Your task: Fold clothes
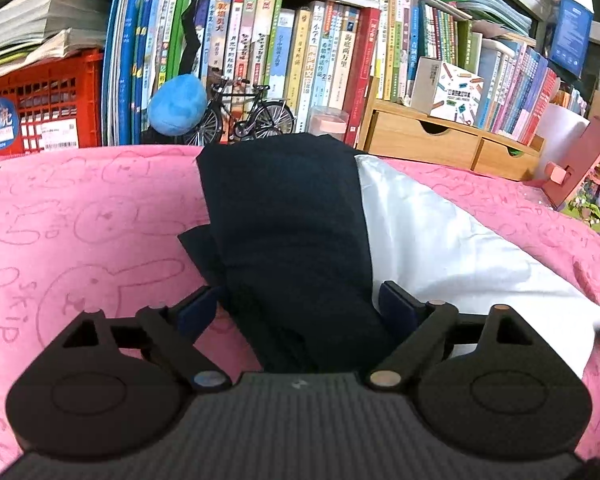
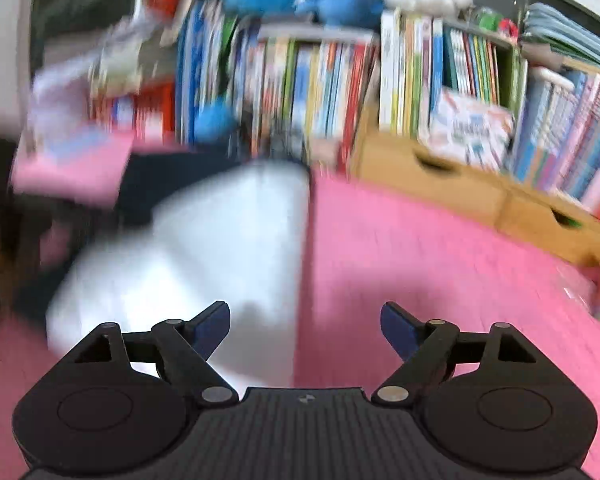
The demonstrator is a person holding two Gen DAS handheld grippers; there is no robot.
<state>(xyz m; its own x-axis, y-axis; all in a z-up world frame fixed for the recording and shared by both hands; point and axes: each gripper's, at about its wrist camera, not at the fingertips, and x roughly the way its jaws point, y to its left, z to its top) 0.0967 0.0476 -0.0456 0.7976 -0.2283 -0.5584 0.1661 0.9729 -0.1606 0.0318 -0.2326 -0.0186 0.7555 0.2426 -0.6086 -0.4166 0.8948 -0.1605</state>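
Note:
A dark navy garment (image 1: 288, 220) lies folded in a long strip on the pink blanket (image 1: 92, 220), partly over a white garment (image 1: 452, 240). My left gripper (image 1: 300, 308) is open, its jaws on either side of the near end of the dark garment. The right wrist view is motion-blurred. My right gripper (image 2: 305, 328) is open and empty above the pink blanket (image 2: 420, 272), with the white garment (image 2: 220, 240) ahead to its left and the dark garment (image 2: 160, 188) behind that.
Bookshelves packed with books (image 1: 300, 48) run along the back. A wooden drawer unit (image 1: 440, 140), a red crate (image 1: 40, 104), a model bicycle (image 1: 248, 112), a blue plush (image 1: 178, 104) and a pink toy house (image 1: 584, 172) stand at the blanket's far edge.

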